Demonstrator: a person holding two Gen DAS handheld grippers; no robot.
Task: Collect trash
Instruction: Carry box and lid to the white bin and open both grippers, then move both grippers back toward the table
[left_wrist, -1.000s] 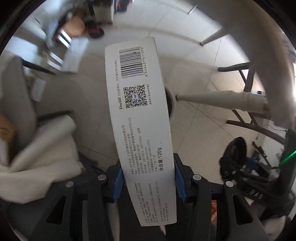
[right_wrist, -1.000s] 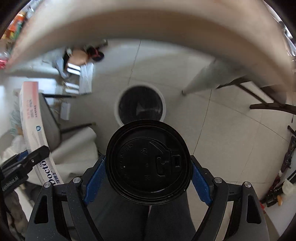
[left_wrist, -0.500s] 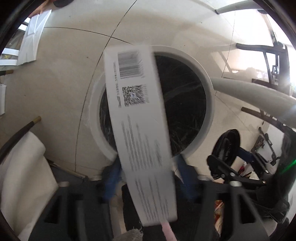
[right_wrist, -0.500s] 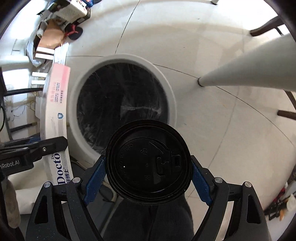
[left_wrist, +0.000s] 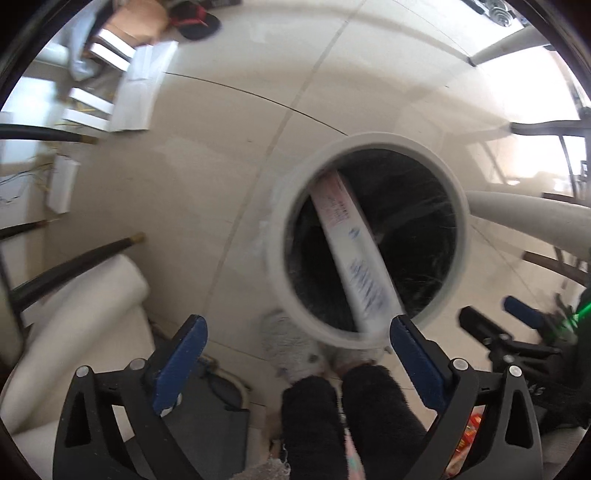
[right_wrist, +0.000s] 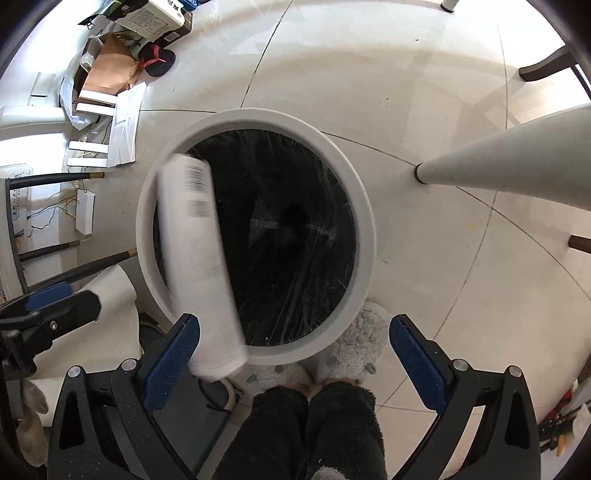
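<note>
White box (left_wrist: 354, 254) is seen blurred over the bin (left_wrist: 458, 206), beside the wide-open, empty left gripper (left_wrist: 293, 354). Only the right view shows its barcode; the right gripper (right_wrist: 295, 358) is likewise spread, empty.

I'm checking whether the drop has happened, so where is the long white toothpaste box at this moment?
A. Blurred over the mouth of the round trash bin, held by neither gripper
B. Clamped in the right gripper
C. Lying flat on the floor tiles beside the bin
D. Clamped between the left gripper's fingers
A: the toothpaste box is motion-blurred across the trash bin opening, while the left gripper and right gripper both stand open with nothing between their fingers.
</note>
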